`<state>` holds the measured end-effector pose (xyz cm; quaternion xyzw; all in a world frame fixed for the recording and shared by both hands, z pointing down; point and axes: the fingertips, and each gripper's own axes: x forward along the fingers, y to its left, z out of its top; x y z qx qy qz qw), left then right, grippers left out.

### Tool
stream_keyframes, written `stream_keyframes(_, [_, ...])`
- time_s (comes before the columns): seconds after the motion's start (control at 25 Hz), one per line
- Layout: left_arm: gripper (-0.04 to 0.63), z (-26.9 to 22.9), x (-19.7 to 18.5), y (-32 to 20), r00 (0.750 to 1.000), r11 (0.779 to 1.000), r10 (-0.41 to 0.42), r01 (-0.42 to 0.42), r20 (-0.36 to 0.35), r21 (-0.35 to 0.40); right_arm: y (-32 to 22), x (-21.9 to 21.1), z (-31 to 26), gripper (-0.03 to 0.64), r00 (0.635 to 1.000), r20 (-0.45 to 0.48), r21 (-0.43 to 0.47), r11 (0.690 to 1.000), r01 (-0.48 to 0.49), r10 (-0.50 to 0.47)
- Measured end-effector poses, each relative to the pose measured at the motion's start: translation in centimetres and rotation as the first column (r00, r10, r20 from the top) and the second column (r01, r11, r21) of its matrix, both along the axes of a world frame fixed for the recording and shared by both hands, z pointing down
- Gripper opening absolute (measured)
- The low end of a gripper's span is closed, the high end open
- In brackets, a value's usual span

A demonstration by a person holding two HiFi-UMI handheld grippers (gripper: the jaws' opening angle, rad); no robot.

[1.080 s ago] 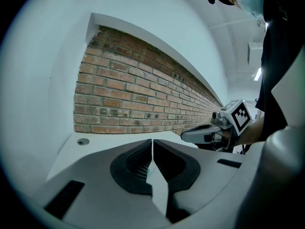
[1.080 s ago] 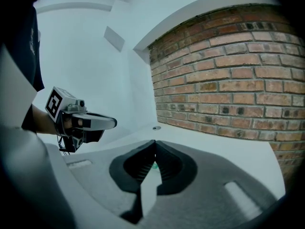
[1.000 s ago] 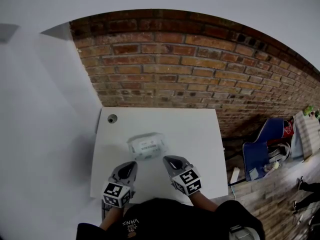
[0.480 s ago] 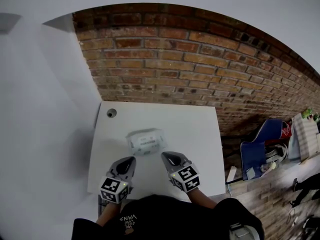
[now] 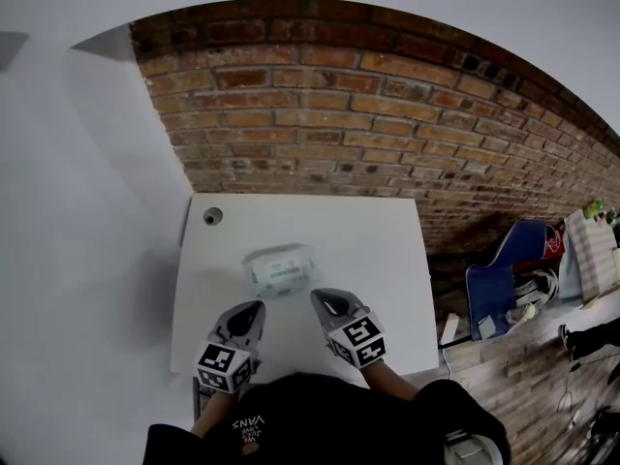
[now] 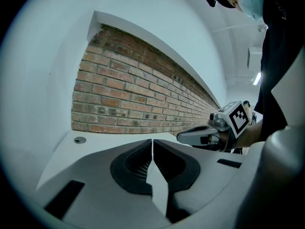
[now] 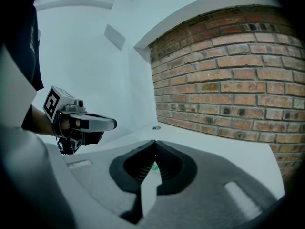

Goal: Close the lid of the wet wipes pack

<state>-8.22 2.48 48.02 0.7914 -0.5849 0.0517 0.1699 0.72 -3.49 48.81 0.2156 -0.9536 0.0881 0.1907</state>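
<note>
White soft-plastic wet wipes pack [image 5: 282,269]: flat on white table [image 5: 387,250], lid state unreadable | left gripper [image 5: 250,310], right gripper [image 5: 325,298]: clenched, empty, near pack | fits approach or finish.

White table [image 5: 387,245] against a red-brown brick wall [image 5: 387,114] with pale mortar lines; white wet wipes pack [image 5: 282,269]; grey left gripper [image 5: 255,310] and right gripper [image 5: 321,298], each bearing a cube with black-and-white square markers; person's black top [image 5: 310,415]

Brick wall [image 5: 387,114], white table [image 5: 378,250], white side wall [image 5: 77,192]
</note>
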Motion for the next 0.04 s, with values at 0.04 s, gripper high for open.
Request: stream_keyframes(0.04, [0.003,-0.07,0.09,-0.08,1.0,1.0,0.001,-0.001,-0.001,0.003,-0.09,-0.01,-0.07,-0.003,1.0,0.001,0.003,1.0,0.0,0.0])
